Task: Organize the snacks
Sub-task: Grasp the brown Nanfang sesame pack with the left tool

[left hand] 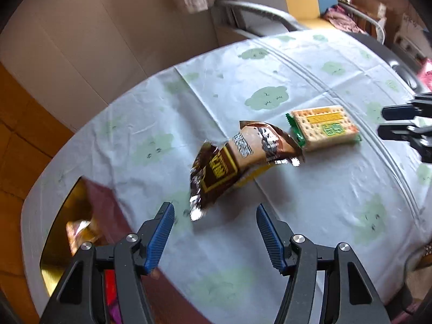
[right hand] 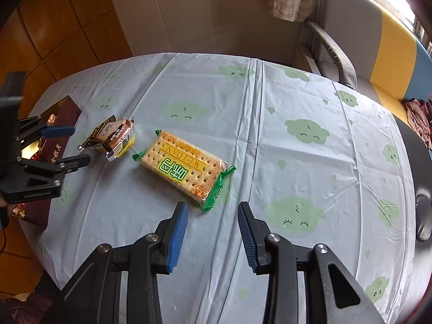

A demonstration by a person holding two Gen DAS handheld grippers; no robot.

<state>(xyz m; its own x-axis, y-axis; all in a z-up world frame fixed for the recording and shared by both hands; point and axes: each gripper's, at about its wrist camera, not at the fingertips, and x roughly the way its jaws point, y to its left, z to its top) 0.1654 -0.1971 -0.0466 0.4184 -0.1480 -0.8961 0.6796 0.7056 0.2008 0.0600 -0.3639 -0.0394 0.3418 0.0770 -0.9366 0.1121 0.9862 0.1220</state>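
left gripper (left hand: 214, 210): jaws wide apart, blue pads facing each other, nothing between them. held above the cloth, just short of the brown pack. also seen from the right wrist view at the left edge (right hand: 81, 144), fingers spread either side of that pack's near end.
right gripper (right hand: 212, 208): jaws apart, empty, poised over the cloth just short of the cracker pack's green end.
brown snack pack (left hand: 237, 162): crinkled brown-and-silver wrapper with a yellow underside, lying tilted on the cloth directly ahead of the left gripper; cannot tell if a pad touches it.
cracker pack (right hand: 186, 167): flat clear wrapper with green crimped ends, yellow-green label, lying diagonal near the table's middle, just beside the brown pack, not touching it.
box (right hand: 58, 135): maroon box with gold lining at the table's left edge, wrapped sweets inside, partly hidden by the left gripper.
tablecloth (right hand: 297, 94): pale blue, green cloud faces, creased.
chair (right hand: 351, 27): grey with armrest, beyond the far edge.
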